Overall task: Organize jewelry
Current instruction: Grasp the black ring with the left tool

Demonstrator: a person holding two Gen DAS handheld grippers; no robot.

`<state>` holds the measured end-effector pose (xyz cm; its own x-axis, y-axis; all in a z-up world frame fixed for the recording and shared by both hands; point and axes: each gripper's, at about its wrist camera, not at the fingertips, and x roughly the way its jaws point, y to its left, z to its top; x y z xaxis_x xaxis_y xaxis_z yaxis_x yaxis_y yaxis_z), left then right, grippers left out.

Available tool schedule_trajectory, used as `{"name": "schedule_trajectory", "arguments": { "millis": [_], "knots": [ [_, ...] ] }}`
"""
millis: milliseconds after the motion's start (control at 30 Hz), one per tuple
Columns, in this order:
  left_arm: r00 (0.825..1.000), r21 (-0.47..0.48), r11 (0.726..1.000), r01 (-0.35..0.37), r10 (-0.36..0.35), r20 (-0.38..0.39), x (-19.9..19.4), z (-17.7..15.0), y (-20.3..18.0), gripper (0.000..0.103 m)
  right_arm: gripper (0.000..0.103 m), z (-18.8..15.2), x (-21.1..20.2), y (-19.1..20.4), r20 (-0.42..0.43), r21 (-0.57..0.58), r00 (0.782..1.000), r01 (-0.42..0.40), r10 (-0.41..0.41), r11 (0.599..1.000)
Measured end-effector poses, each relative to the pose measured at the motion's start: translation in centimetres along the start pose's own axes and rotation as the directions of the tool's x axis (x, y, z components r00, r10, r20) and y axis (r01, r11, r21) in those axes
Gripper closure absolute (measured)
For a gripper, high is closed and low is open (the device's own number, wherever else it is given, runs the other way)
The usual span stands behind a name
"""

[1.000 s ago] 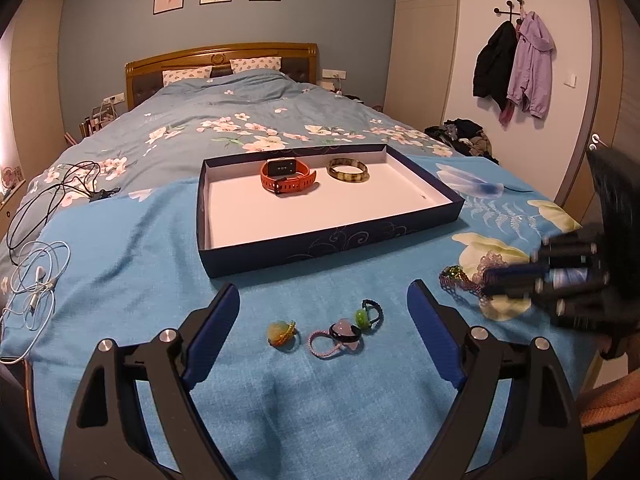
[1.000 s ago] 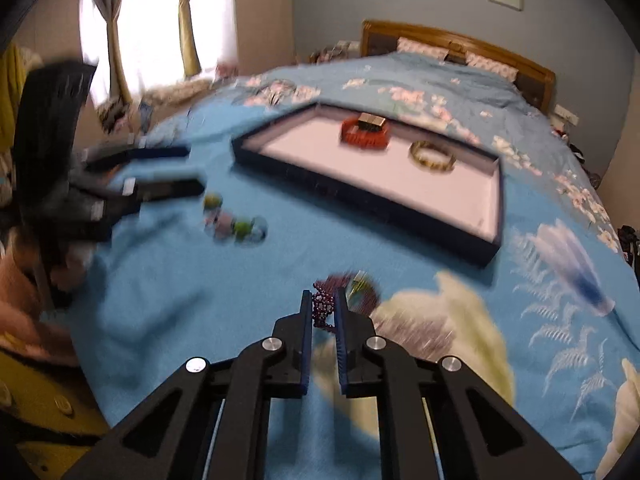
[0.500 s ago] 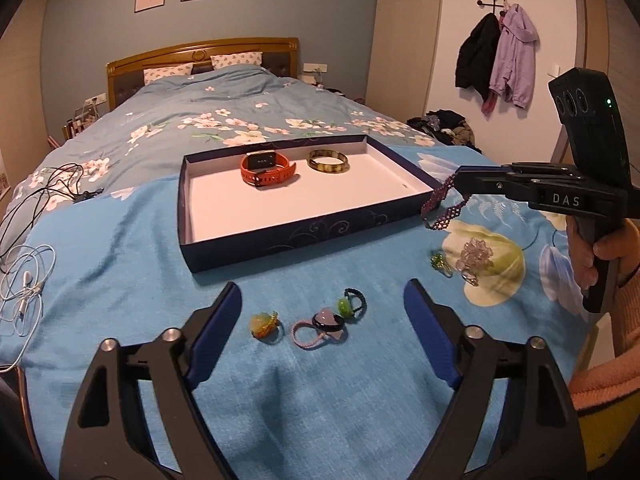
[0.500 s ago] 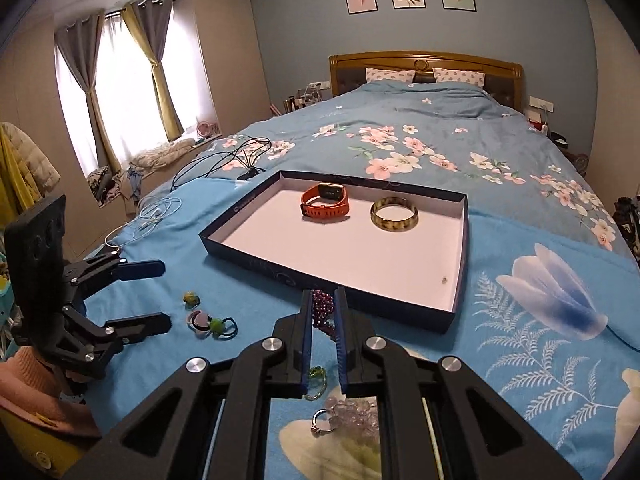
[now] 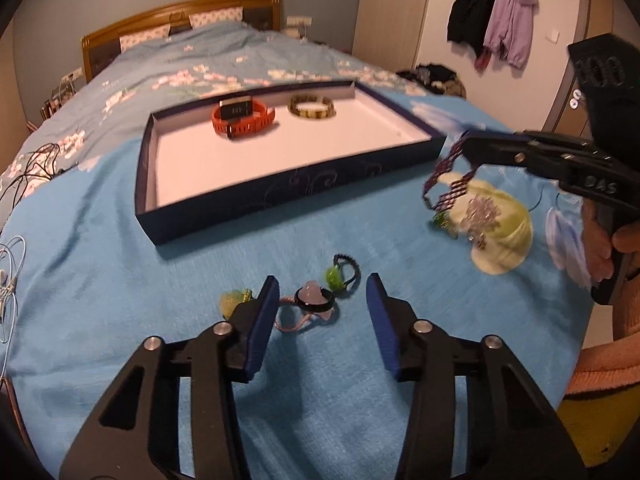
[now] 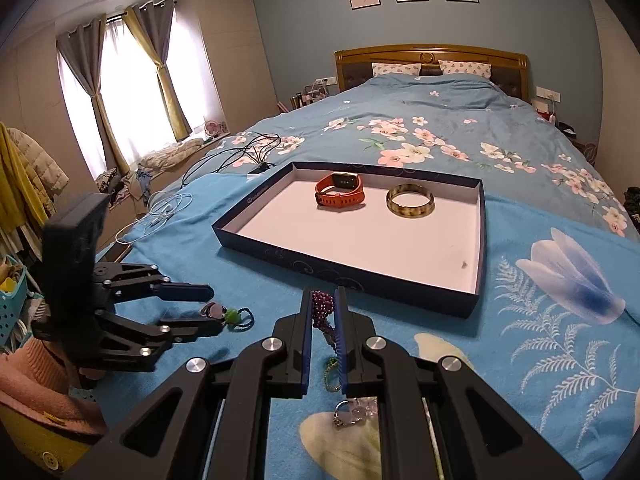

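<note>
A dark blue tray [image 5: 288, 192] [image 6: 344, 276] on the bed holds an orange watch [image 5: 242, 118] [image 6: 340, 190] and a mottled bangle [image 5: 312, 107] [image 6: 410, 201]. My right gripper [image 6: 323, 308] [image 5: 464, 152] is shut on a purple bead bracelet [image 5: 446, 188] [image 6: 322, 310], hanging above the bedspread near the tray's front right corner. My left gripper [image 5: 322, 304] [image 6: 210, 310] is open, low over a pink-and-black hair tie [image 5: 310, 304], with a green-bead tie [image 5: 340, 274] [image 6: 236, 316] and a yellow-green piece [image 5: 232, 302] beside it.
A clear crystal piece with a ring [image 5: 478, 216] [image 6: 354, 410] and a small green item [image 5: 440, 220] [image 6: 332, 372] lie on the bedspread below the right gripper. Cables [image 5: 28, 176] [image 6: 240, 152] lie left of the tray. Coats [image 5: 496, 20] hang on the wall.
My left gripper has moved forward and down over the hair ties and its jaws have narrowed. My right gripper still holds the raised bracelet near the tray's corner.
</note>
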<state>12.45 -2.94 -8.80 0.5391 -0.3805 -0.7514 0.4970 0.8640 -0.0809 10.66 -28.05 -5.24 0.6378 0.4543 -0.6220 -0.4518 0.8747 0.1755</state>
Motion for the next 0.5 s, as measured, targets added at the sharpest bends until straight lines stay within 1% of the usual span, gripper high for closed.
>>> {"name": "schedule_trajectory", "arguments": {
  "millis": [33, 100, 233, 267, 300, 400, 500],
  "knots": [
    [1.0, 0.0, 1.0, -0.003, 0.003, -0.017, 0.39, 0.04, 0.05, 0.062, 0.094, -0.07, -0.07, -0.03, 0.001, 0.001, 1.0, 0.0, 0.0, 1.0],
    [1.0, 0.002, 1.0, -0.006, 0.006, -0.024, 0.61, 0.04, 0.1, 0.062, 0.094, -0.13, -0.03, -0.07, 0.0, 0.004, 1.0, -0.005, 0.005, 1.0],
    [0.999, 0.01, 1.0, -0.024, 0.024, -0.032, 0.93, 0.1, 0.29, 0.07, 0.094, -0.29, 0.24, -0.11, -0.006, 0.006, 1.0, -0.011, 0.011, 1.0],
    [0.999, 0.011, 1.0, -0.025, 0.025, -0.033, 0.96, 0.15, 0.36, 0.078, 0.094, -0.32, 0.25, -0.08, -0.006, 0.006, 1.0, -0.012, 0.012, 1.0],
    [0.999, 0.01, 1.0, -0.026, 0.027, -0.034, 1.03, 0.2, 0.42, 0.08, 0.094, -0.36, 0.29, -0.01, -0.007, 0.004, 1.0, -0.013, 0.013, 1.0],
    [0.999, 0.013, 0.999, -0.032, 0.032, -0.029, 1.01, 0.27, 0.44, 0.08, 0.094, -0.41, 0.37, 0.06, -0.008, 0.005, 1.0, -0.017, 0.017, 1.0],
    [1.0, 0.008, 1.0, -0.027, 0.027, -0.006, 0.42, 0.18, 0.29, 0.08, 0.094, -0.44, 0.41, 0.01, -0.009, 0.008, 1.0, -0.019, 0.019, 1.0]
  ]
}}
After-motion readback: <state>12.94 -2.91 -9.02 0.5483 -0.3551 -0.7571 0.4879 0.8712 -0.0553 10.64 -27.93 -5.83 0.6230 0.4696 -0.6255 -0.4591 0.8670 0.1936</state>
